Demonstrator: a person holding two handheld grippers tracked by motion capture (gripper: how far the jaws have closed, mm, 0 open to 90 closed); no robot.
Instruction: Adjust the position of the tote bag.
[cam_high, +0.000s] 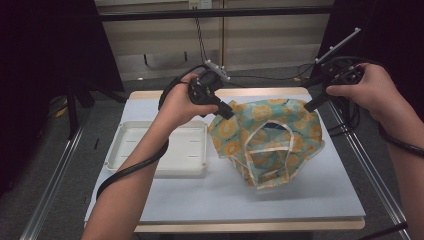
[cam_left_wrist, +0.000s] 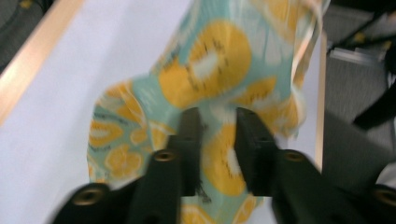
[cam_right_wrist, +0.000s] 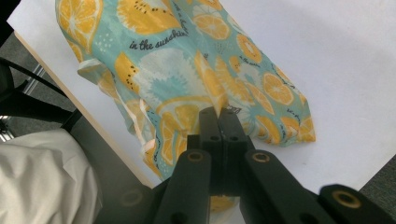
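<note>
— High view: orange-print fabric bag (cam_high: 267, 140) lifted over right half of white surface (cam_high: 210, 200), lower folds touching it, white tray (cam_high: 155, 150) left.
— Handling?
— Probably light, limp, likely to sag and slide; best pinched at hem or white strap.
— Fingers?
— Right gripper (cam_right_wrist: 218, 116) clamped on a fold. Left gripper (cam_left_wrist: 218, 140) parted, cloth between, no pinch evident.

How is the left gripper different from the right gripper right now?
The left gripper has a gap between its jaws, with the fruit-print cloth between them; the right gripper has its jaws pressed together, pinching a fold of it. The left is near the white tray; the right is at the table's far right. Both are black.
</note>
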